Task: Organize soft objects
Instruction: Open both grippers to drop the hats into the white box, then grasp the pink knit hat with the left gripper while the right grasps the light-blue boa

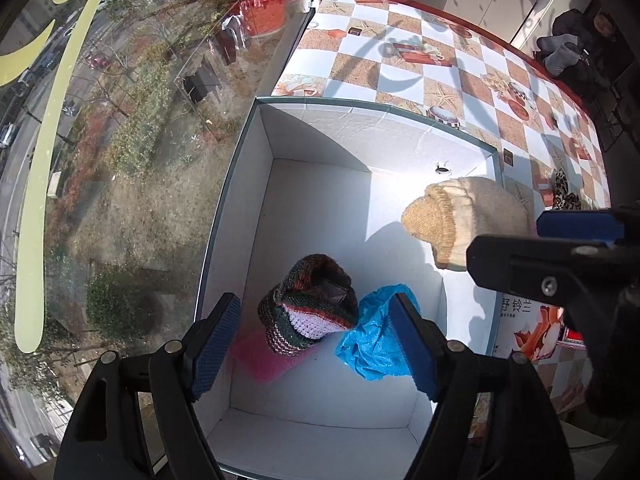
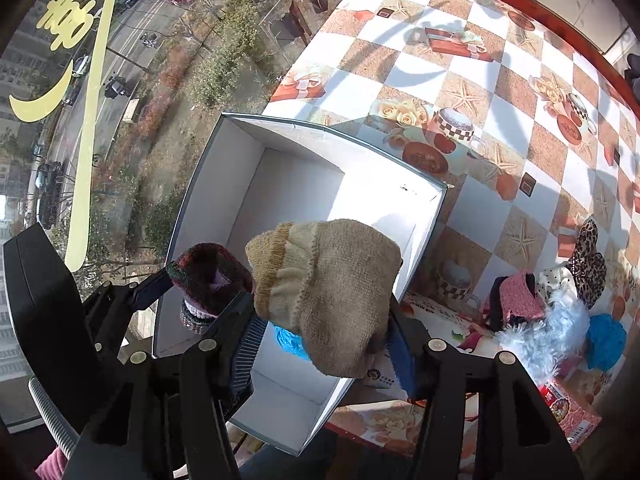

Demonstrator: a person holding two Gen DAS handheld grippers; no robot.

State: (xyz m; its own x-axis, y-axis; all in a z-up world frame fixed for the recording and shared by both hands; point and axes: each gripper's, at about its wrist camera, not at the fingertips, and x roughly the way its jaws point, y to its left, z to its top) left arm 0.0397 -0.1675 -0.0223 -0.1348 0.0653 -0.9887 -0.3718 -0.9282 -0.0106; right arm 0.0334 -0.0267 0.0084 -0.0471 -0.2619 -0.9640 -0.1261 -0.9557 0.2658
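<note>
A white box stands by the window. Inside lie a dark striped knit hat, a blue shiny cloth and a pink piece. My left gripper is open above the striped hat, touching nothing. My right gripper is shut on a beige knit hat and holds it over the box's right side. The right gripper also shows in the left wrist view.
A heap of soft items lies on the checked tablecloth right of the box: a pink knit piece, a fluffy pale-blue item, a leopard-print cloth and a blue cloth. Window glass runs along the left.
</note>
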